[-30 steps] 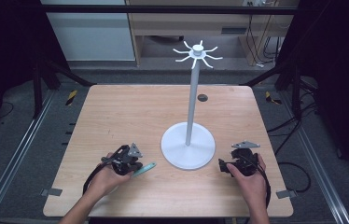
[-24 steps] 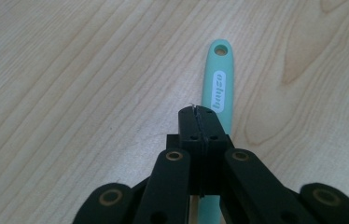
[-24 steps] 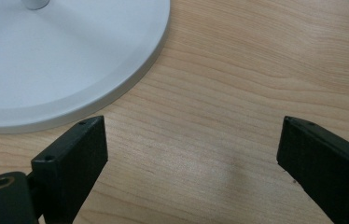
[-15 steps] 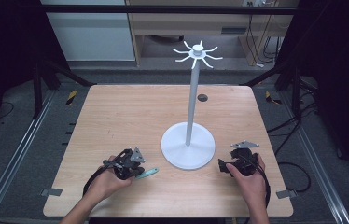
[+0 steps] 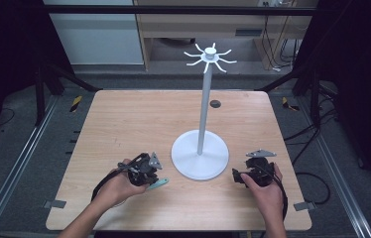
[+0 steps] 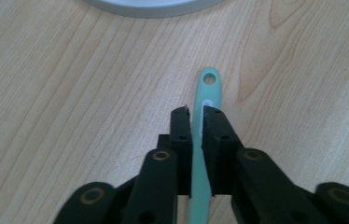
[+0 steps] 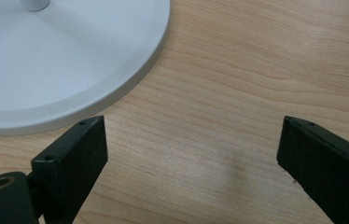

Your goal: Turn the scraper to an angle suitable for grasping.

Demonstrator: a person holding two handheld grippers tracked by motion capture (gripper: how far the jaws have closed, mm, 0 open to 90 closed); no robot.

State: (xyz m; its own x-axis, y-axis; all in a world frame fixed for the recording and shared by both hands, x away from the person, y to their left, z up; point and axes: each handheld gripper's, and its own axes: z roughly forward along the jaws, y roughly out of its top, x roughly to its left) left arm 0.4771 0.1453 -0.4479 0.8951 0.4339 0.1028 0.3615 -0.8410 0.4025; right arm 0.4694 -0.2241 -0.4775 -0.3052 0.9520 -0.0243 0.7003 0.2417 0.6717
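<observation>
Near the front edge of the light wooden tabletop (image 5: 124, 124), two hands, each with a black two-jaw gripper. To the left of the white round-based stand (image 5: 200, 158), just short of its base: left gripper (image 5: 146, 168), held in the left hand (image 5: 119, 186), jaws closed on a flat mint-green plastic handle (image 6: 203, 121), seen in the left gripper view running up between the jaws, its rounded tip with a small hole poking out beyond them, low over the wood. Same green tip (image 5: 158, 184) visible from the high view, sticking out toward the stand's base without touching it. To the right of the base, close beside its rim: right gripper (image 5: 258, 171) in the right hand (image 5: 268, 191), jaws spread wide apart, empty, bare wood between them and the base's edge (image 7: 70, 70) just ahead. Farther back, rising upright from the base: thin white pole, topped by a ring of short white radiating prongs (image 5: 210, 55). Beyond the stand, near the far edge: small dark round hole (image 5: 215, 103) in the tabletop.
</observation>
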